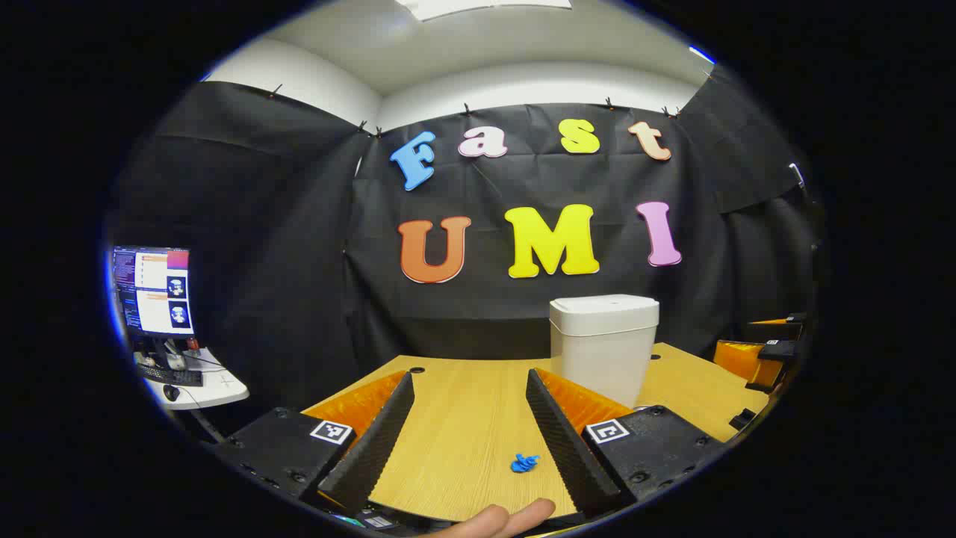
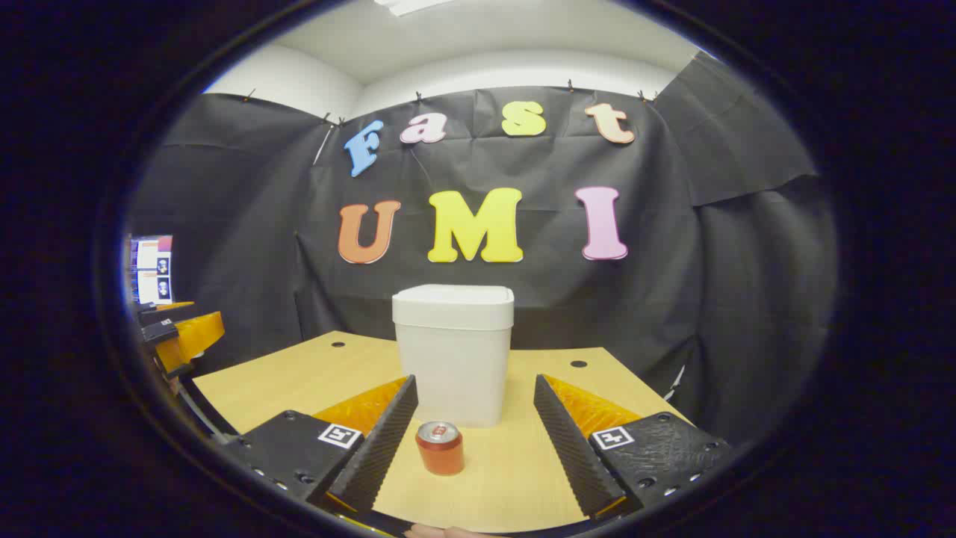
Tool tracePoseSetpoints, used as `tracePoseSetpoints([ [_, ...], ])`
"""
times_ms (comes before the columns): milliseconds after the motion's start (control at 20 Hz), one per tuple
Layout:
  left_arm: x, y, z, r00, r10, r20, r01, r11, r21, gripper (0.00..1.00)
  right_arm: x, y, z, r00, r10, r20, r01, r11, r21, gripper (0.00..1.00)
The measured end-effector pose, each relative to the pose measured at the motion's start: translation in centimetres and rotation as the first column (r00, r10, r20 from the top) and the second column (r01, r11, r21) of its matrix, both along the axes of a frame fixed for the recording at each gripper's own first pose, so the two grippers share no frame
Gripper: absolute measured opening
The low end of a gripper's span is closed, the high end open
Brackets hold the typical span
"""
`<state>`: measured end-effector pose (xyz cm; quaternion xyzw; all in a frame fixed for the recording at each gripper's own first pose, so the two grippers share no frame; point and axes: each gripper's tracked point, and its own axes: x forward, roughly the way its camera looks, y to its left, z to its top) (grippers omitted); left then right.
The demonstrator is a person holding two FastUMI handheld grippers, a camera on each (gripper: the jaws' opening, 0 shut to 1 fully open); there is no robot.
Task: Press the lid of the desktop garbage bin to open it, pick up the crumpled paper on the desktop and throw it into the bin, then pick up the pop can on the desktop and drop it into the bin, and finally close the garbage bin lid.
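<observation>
Close in, left gripper view: the left tongs (image 1: 467, 388) stand released, fingers spread wide at the bottom of the frame, nothing between them but bare bench (image 1: 463, 418). Fingertips of a hand (image 1: 497, 519) show at the very bottom edge. A small blue crumpled paper (image 1: 525, 463) lies on the wood low in the frame, just beside the inner face of the finger on the right, not touching it as far as I can tell. Farther back, right of centre, the white garbage bin (image 1: 603, 344) stands upright on the bench, lid down. At the right edge, an orange and black part of the other gripper (image 1: 762, 351). Far left, a monitor (image 1: 153, 291) on a small white side table (image 1: 209, 385).

Right gripper view: the right tongs (image 2: 474, 407) are likewise released, fingers wide apart at the bottom of the frame. Between them, nearer the finger on the left, a red pop can (image 2: 440, 448) stands upright on the bench (image 2: 299, 373), clear of both fingers. Behind the can, centre frame, the garbage bin (image 2: 454, 351), lid shut. At the left edge, the orange body of the left gripper (image 2: 183, 336), with the monitor (image 2: 151, 269) above it. Black cloth wall behind everything.
</observation>
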<state>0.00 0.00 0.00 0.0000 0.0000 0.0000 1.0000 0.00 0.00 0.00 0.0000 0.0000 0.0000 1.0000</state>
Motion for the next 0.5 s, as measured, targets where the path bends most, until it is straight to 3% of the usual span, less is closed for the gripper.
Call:
tracePoseSetpoints([
  [50, 0.1, -0.6, -0.2, 1.0, -0.021, -0.004, 0.021, 1.0, 0.0, 0.98, -0.1, -0.3, 0.1, 1.0, -0.008, 0.0, 0.008, 1.0, 0.004, 0.99],
  [200, 0.1, -1.0, -0.8, 0.999, -0.047, -0.019, 0.047, 0.999, -0.019, 0.98, -0.4, -2.0, 0.8, 0.998, -0.06, 0.026, 0.06, 0.998, 0.009, 0.96],
  [350, 0.3, -1.0, -1.2, 0.998, -0.041, -0.036, 0.041, 0.999, -0.017, 0.98, -0.4, -2.8, 0.9, 0.996, -0.085, 0.023, 0.085, 0.996, 0.026, 0.98],
  [500, 0.7, -0.5, -1.9, 0.998, -0.025, -0.055, 0.024, 1.0, -0.021, 0.98, -0.4, -3.6, 0.7, 0.995, -0.102, 0.019, 0.102, 0.995, 0.017, 0.94],
])
